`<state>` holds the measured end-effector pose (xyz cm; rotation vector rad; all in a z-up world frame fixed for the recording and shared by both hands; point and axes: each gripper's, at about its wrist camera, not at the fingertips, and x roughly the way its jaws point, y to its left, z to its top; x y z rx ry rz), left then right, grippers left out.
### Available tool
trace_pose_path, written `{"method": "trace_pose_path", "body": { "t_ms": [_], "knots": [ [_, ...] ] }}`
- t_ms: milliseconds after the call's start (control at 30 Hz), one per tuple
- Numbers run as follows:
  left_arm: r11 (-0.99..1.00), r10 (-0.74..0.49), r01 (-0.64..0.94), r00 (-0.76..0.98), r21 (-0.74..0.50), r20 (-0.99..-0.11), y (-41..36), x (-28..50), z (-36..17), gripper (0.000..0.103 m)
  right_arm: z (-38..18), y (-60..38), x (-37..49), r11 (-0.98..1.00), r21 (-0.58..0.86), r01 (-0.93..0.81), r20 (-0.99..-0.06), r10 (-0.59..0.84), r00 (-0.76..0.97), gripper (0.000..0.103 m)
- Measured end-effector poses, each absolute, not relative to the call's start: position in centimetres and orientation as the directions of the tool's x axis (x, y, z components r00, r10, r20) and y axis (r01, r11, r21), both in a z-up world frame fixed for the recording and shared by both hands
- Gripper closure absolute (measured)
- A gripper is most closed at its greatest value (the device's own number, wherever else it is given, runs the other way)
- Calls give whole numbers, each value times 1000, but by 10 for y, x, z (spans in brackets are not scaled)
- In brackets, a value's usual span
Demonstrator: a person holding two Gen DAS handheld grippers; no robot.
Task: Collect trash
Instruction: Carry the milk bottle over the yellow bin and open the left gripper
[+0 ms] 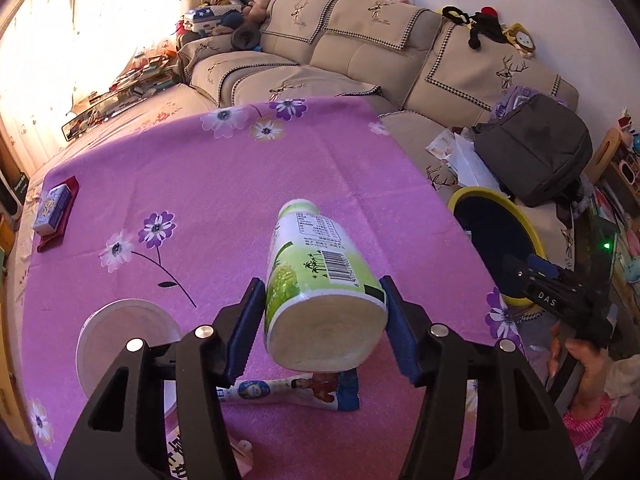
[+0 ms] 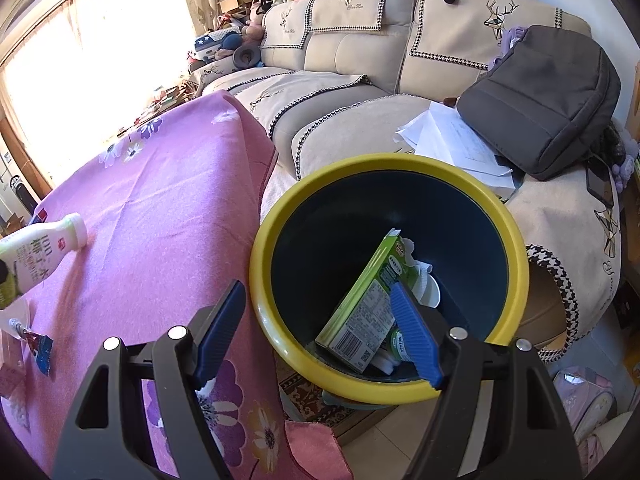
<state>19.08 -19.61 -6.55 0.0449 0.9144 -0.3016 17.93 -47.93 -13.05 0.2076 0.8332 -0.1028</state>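
Observation:
My left gripper (image 1: 324, 320) is shut on a white and green plastic bottle (image 1: 316, 276), held by its base above the pink flowered tablecloth (image 1: 224, 184). The bottle also shows in the right wrist view (image 2: 36, 256). A flat snack wrapper (image 1: 296, 392) lies on the cloth under the bottle. My right gripper (image 2: 320, 332) is open and empty, hanging over the yellow-rimmed dark bin (image 2: 280, 208) beside the table. A green carton (image 2: 368, 304) and white scraps lie inside the bin. The bin also shows in the left wrist view (image 1: 476, 194), with the right gripper (image 1: 560, 292) over it.
A white paper cup (image 1: 120, 332) lies at the cloth's near left. A small box on a red cloth (image 1: 54, 208) sits at the far left. A beige sofa (image 2: 352, 64) stands behind, with a grey backpack (image 2: 544, 100) and papers (image 2: 452, 136).

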Motion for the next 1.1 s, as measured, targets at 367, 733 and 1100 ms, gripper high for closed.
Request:
{"method": "trace_pose_path", "body": {
  "t_ms": [367, 733, 1100],
  "knots": [
    [940, -278, 333, 606, -80, -746, -207, 168, -32, 47, -128, -483, 175, 973, 156, 168, -734, 0, 679, 32],
    [931, -303, 355, 622, -85, -722, -211, 172, -14, 48, -125, -485, 172, 973, 160, 166, -731, 4, 683, 32],
    [913, -341, 398, 613, -95, -713, -231, 178, -4, 49, -115, -487, 163, 973, 164, 165, -709, 0, 705, 32]
  ]
}}
